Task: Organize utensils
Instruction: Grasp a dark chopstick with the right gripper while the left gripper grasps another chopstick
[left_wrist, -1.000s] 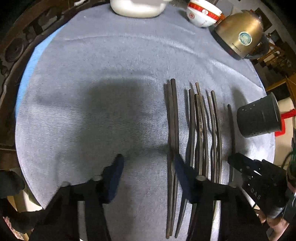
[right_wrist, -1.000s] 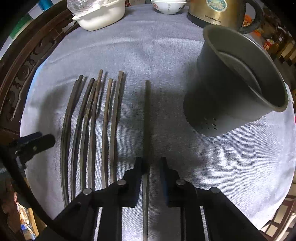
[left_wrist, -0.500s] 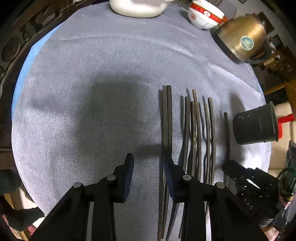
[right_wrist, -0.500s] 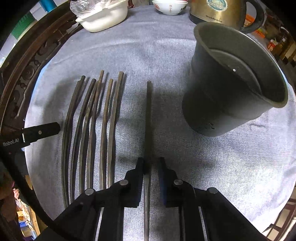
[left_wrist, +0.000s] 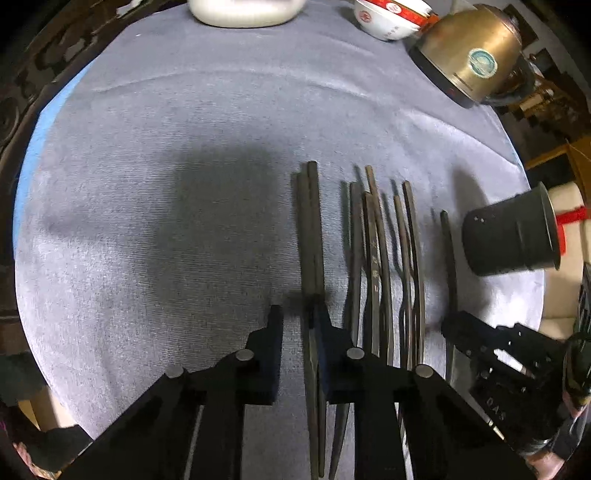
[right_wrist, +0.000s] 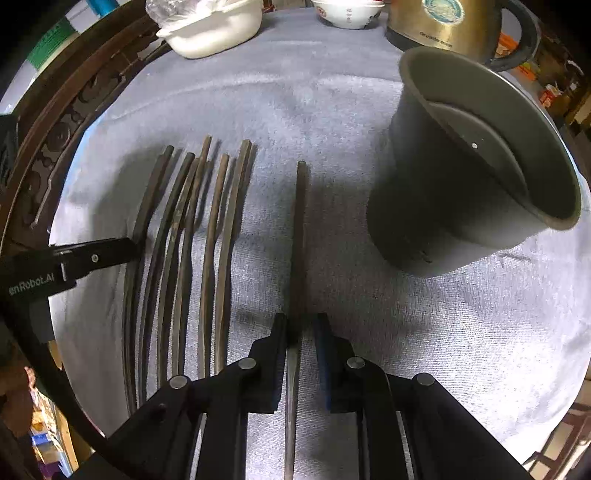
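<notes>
A round table with a carved dark-wood rim (right_wrist: 70, 122) carries a grey-blue ribbed cloth (left_wrist: 166, 229) over nearly its whole top. Long, thin, dark brown chopsticks (left_wrist: 373, 251) lie side by side on the cloth, running from the near edge toward the middle; several bow along their length, and one shows faint pale markings. A tight pair of chopsticks (left_wrist: 310, 229) lies at the left of the row, and a single chopstick (right_wrist: 299, 229) lies apart at its right. The left gripper (left_wrist: 297, 314) has its jaws closing with the pair between them; the right finger touches the pair, the left finger stands off it. The right gripper (right_wrist: 301, 321) is clenched narrowly around the single chopstick, though whether both pads press it is hard to make out. A dark grey plastic holder cup (right_wrist: 469, 173), tapered, with small holes near its base, stands near the right edge of the table. At the far edge sit a white ceramic dish (right_wrist: 214, 33), a white bowl with red trim (left_wrist: 388, 18) and a brass-coloured kettle (left_wrist: 476, 51), all cut off by the frame. The chopsticks' near ends are hidden under the black gripper bodies.
</notes>
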